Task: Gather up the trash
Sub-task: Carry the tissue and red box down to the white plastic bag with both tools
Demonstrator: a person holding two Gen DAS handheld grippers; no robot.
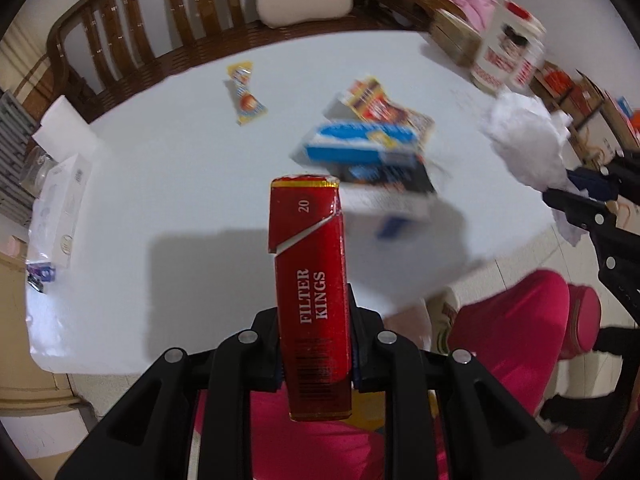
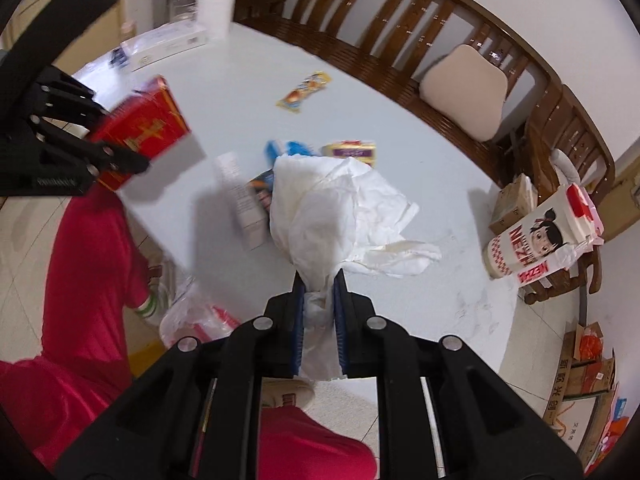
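Observation:
My left gripper [image 1: 314,312] is shut on a red "Filter Kings" cigarette pack [image 1: 310,288], held upright above the near edge of the white table [image 1: 180,160]. The pack also shows in the right wrist view [image 2: 146,128]. My right gripper [image 2: 319,276] is shut on a crumpled white tissue [image 2: 340,208], also seen at the right of the left wrist view [image 1: 528,144]. On the table lie a blue-and-white box [image 1: 360,146], a yellow carton [image 1: 380,100], a white box [image 2: 244,200] and a yellow snack wrapper [image 1: 244,94].
A wooden bench [image 1: 160,20] with a beige cushion [image 2: 466,92] curves behind the table. A "Nezha" tissue pack [image 2: 540,236] and a cardboard box [image 2: 516,200] sit at the table's right. White boxes [image 1: 60,208] lie at its left. A plastic bag [image 2: 200,316] lies on the floor.

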